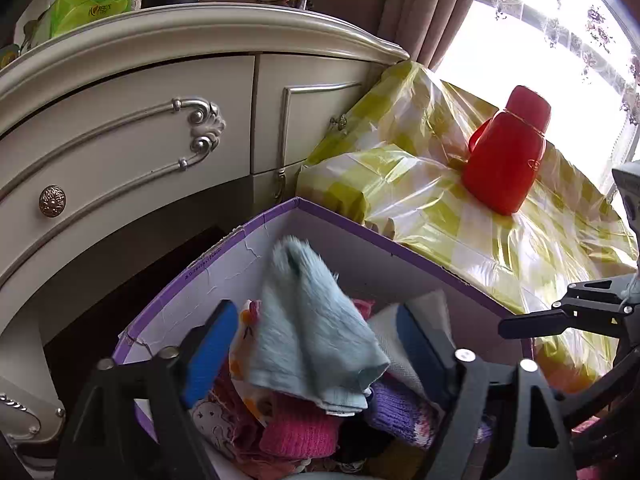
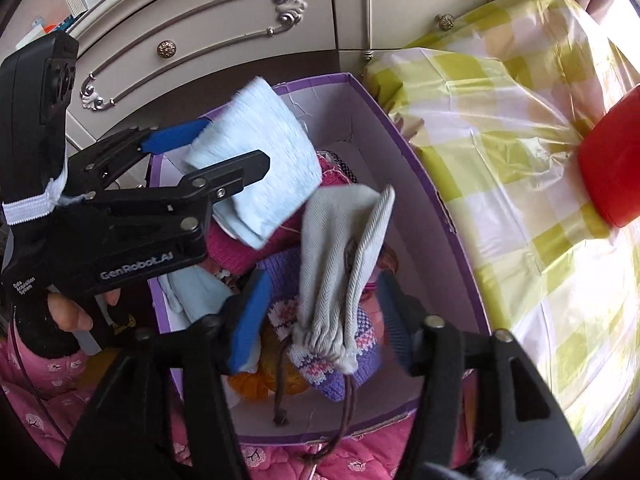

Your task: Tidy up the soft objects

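Observation:
A purple-rimmed white box (image 1: 224, 264) (image 2: 404, 184) holds several soft items: pink knit (image 1: 298, 428), purple knit (image 1: 400, 408) (image 2: 316, 364) and patterned cloths. My left gripper (image 1: 316, 344) (image 2: 212, 148) is over the box, jaws wide apart, with a light blue fuzzy cloth (image 1: 312, 332) (image 2: 264, 152) loose between the blue pads. My right gripper (image 2: 320, 316) is over the box too, jaws apart, with a grey drawstring pouch (image 2: 340, 260) between the fingers, not pinched by either. In the left wrist view the right gripper's black finger (image 1: 532, 322) shows at the right.
A cream dresser with silver trim (image 1: 132, 128) (image 2: 240, 20) stands behind the box. A yellow-checked plastic cover (image 1: 460, 208) (image 2: 520, 140) lies to the right with a red jug (image 1: 506, 152) (image 2: 612, 168) on it. Pink bedding (image 2: 40, 396) lies in front.

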### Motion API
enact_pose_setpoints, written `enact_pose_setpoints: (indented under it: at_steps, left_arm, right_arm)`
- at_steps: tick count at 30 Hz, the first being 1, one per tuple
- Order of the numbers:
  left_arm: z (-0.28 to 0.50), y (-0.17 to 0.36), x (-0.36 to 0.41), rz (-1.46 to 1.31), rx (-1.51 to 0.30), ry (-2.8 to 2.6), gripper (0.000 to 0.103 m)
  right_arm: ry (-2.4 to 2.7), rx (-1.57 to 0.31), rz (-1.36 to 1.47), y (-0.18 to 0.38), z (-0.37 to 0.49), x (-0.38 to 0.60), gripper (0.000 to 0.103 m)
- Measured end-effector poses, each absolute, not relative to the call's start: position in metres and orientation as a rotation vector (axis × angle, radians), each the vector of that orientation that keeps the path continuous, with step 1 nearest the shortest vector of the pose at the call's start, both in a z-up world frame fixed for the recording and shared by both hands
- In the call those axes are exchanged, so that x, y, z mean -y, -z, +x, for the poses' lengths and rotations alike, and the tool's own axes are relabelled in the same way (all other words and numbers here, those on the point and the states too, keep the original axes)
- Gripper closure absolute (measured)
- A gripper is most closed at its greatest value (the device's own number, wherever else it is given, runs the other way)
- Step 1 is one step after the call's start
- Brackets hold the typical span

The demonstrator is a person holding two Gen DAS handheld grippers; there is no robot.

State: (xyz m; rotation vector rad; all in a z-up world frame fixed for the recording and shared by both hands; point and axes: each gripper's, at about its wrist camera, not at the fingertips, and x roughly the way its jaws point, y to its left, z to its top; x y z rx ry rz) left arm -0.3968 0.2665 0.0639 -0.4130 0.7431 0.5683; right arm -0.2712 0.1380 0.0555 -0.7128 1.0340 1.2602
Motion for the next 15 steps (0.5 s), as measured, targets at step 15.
enact_pose_setpoints:
  at_steps: [15]
  left_arm:
    - [-0.401,-0.114,-0.225,-0.251,-0.681,-0.723,0.0]
  right_arm:
    - [-1.244,-0.93,-0.825,-0.083,-0.273,-0.088,0.014]
